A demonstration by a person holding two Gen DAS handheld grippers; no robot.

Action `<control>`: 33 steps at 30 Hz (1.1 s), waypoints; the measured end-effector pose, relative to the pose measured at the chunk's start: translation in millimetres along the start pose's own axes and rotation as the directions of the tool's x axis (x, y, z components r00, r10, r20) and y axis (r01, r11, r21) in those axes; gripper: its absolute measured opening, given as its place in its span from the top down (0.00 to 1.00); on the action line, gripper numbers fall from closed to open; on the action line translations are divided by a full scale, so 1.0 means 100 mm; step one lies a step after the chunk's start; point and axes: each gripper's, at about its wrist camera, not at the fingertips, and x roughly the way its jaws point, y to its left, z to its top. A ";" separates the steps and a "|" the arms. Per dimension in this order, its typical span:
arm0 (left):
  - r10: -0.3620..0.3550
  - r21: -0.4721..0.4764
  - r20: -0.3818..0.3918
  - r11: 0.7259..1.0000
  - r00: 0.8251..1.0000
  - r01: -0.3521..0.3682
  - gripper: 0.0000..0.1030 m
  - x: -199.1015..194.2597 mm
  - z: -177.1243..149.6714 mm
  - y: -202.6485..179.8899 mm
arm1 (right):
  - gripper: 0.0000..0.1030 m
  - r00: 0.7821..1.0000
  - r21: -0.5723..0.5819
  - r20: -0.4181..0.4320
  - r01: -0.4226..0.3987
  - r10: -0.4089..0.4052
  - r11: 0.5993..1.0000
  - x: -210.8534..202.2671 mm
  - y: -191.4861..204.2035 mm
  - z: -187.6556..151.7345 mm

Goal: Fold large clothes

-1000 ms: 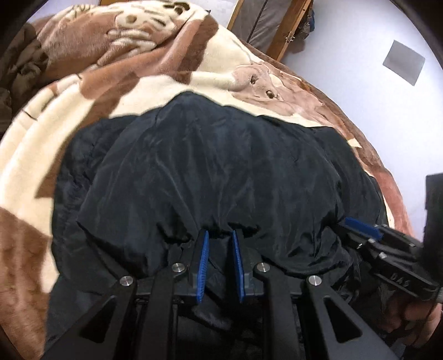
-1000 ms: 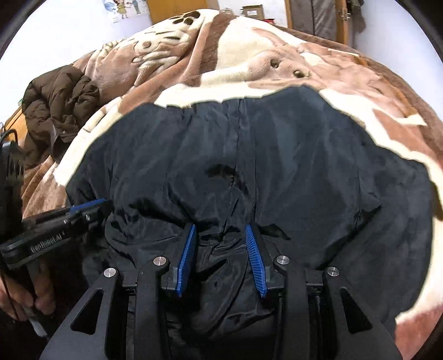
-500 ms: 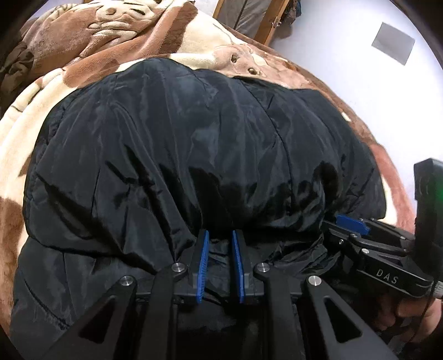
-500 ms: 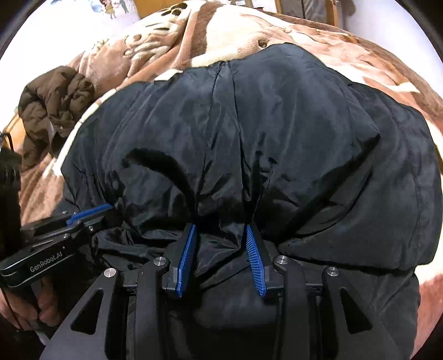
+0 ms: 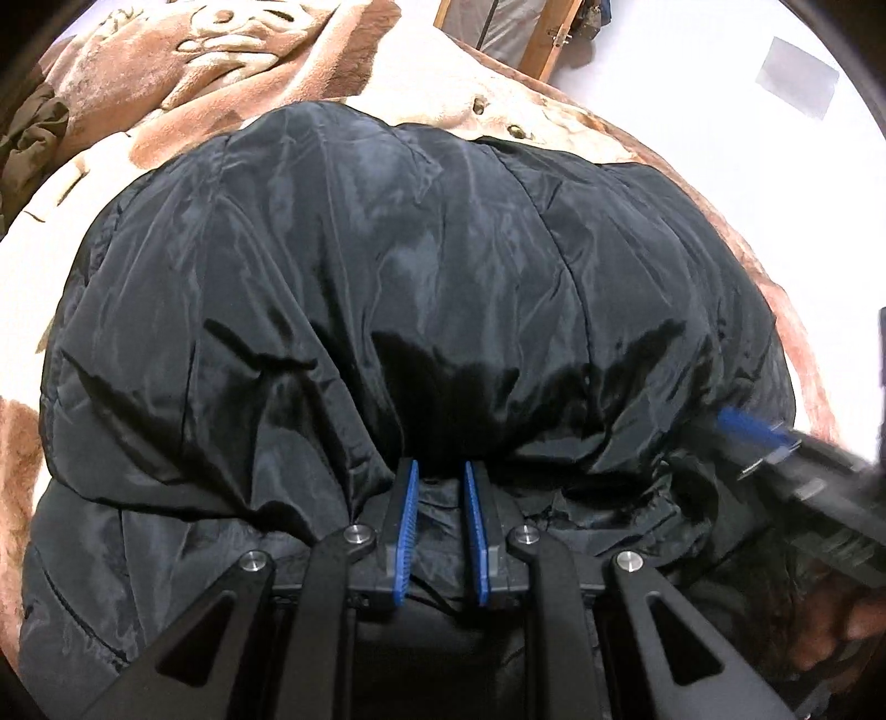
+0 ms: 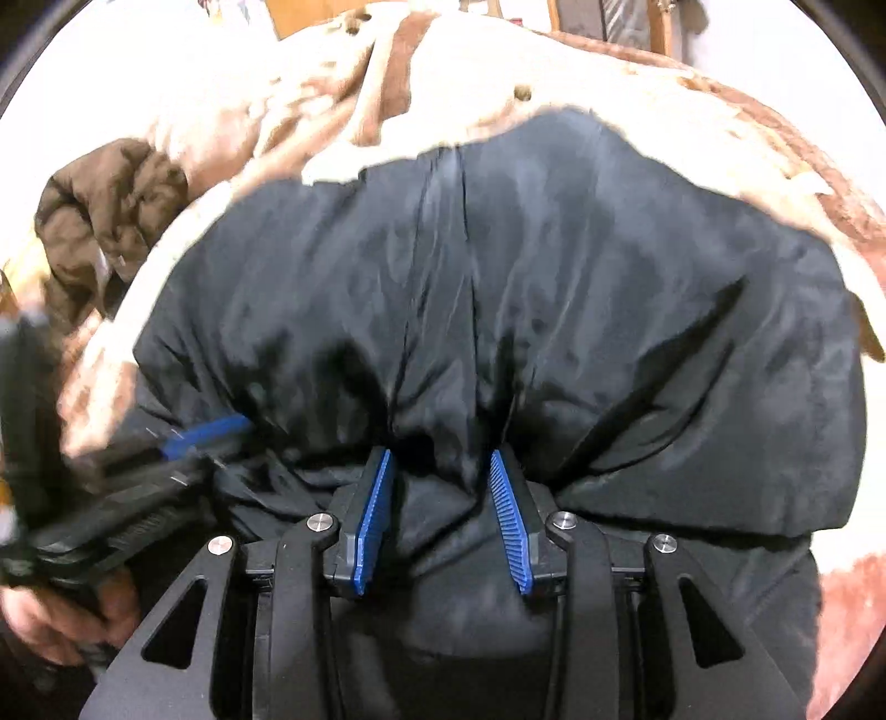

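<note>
A big black padded jacket (image 5: 421, 266) lies spread over a brown and cream blanket (image 5: 232, 94), its near part doubled over toward the far side. My left gripper (image 5: 441, 468) is shut on a bunched fold of the jacket's near edge, which fills the gap between its blue pads. My right gripper (image 6: 441, 457) is shut on a thicker wad of the same black jacket (image 6: 526, 266). Each gripper shows in the other's view: the right one (image 5: 758, 437) at the right edge, the left one (image 6: 205, 437) at the left, blurred, with a hand under it.
A crumpled dark brown jacket (image 6: 105, 216) lies on the blanket (image 6: 443, 83) to the far left. Beyond the bed are a white wall (image 5: 720, 83) and a wooden door frame (image 5: 559, 33). The bed's edge drops away on the right.
Both grippers have carried the jacket's near edge forward, so the folded-over black layer now covers more of the blanket. The right wrist view has become blurred.
</note>
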 end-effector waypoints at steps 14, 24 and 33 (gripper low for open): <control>-0.053 -0.008 -0.013 0.999 0.999 0.053 0.82 -0.26 0.03 0.12 | 0.64 0.995 0.100 0.035 0.093 -0.097 0.991 0.02 -0.60 0.37; 0.034 -0.005 0.181 0.999 0.983 -0.033 0.82 -0.51 0.95 0.40 | 0.64 0.991 0.084 0.123 0.044 -0.054 0.996 0.05 -0.57 0.91; 0.059 -0.084 0.114 0.995 0.992 -0.050 0.82 0.04 0.92 0.67 | 0.64 0.998 0.151 0.026 0.059 -0.064 0.987 0.40 -0.90 0.76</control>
